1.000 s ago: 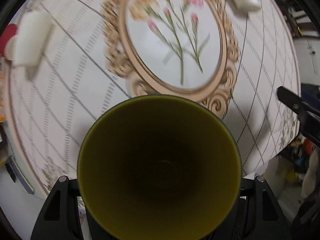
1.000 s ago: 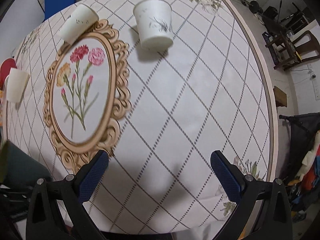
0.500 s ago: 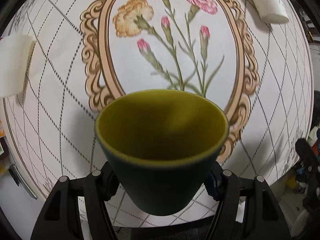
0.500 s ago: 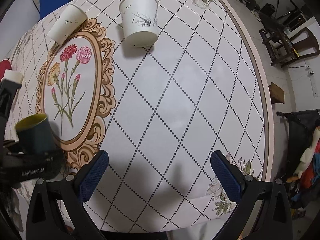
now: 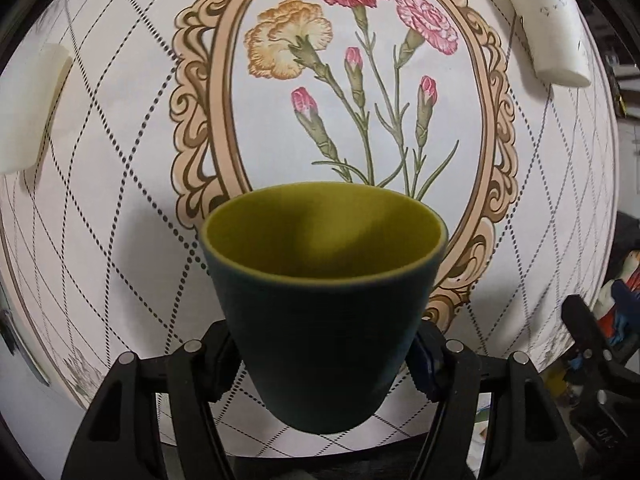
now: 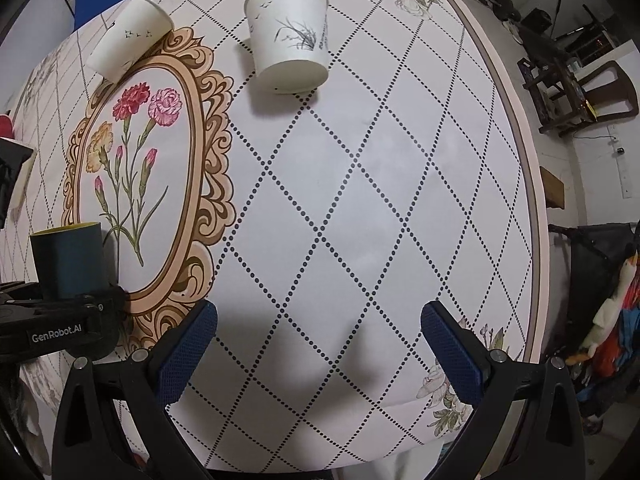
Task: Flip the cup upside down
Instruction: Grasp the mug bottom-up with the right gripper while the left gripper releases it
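**Left claw clamped on the green cup, mouth up, over the tabletop**

Left claw [image 5: 326, 360] gripped the cup [image 5: 322, 300] low on its tapered wall, near the base — prob. so the rim stayed clear for landing after the turn. Cup was dark green outside, yellow-green inside, upright w/ mouth up, so the flip looked not yet done. It was at the near end of the flower medallion [image 5: 360, 92] printed on the cloth; whether it touched the tabletop [image 6: 360, 200] or hung just above it, I couldn't tell.

Right claw [image 6: 318, 344] was spread wide w/ nothing between its blue pads [image 6: 186, 356], over bare cloth well apart from the cup — seemingly parked out of the way.

Three white paper cups stood around the medallion: one at its far end [image 6: 128, 38], a wider one w/ a grass print [image 6: 290, 36], one off to the left [image 5: 30, 108]. All were well apart from the green cup, leaving room to roll the wrist.
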Available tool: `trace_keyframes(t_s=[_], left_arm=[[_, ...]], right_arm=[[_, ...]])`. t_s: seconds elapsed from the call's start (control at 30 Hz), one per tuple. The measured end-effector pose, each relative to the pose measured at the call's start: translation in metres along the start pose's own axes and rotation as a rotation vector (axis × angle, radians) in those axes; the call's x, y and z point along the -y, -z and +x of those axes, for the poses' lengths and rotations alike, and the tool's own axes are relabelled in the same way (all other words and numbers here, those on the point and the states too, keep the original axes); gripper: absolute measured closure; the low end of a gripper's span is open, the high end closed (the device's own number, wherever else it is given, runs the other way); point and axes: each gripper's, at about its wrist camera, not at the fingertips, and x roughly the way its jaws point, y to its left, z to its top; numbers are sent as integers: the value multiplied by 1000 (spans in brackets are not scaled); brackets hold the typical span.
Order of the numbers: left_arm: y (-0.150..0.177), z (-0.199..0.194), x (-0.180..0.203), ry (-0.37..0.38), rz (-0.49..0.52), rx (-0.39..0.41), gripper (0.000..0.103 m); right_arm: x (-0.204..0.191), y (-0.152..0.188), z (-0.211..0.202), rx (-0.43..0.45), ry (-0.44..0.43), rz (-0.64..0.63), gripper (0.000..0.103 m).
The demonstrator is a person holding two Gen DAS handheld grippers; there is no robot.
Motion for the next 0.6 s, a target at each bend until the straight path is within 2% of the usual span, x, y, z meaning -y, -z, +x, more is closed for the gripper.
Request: trace_keyframes(t_s=[0.2,0.3,0.4,0.6], left_arm=[[16,-15,-5,0,-3,23,35],[14,-19,1,1,2,37,26],[16,-29,-4,-2,1,55,22],[20,-65,-10,3,-4,104,21]], right_arm=[[-8,3,-1,-1,-3,-4,0],[-12,4,-2,0,-5,-4,0],[-13,5,-4,0,-8,-1,0],[-13,9,-13,7,-22,13,0]])
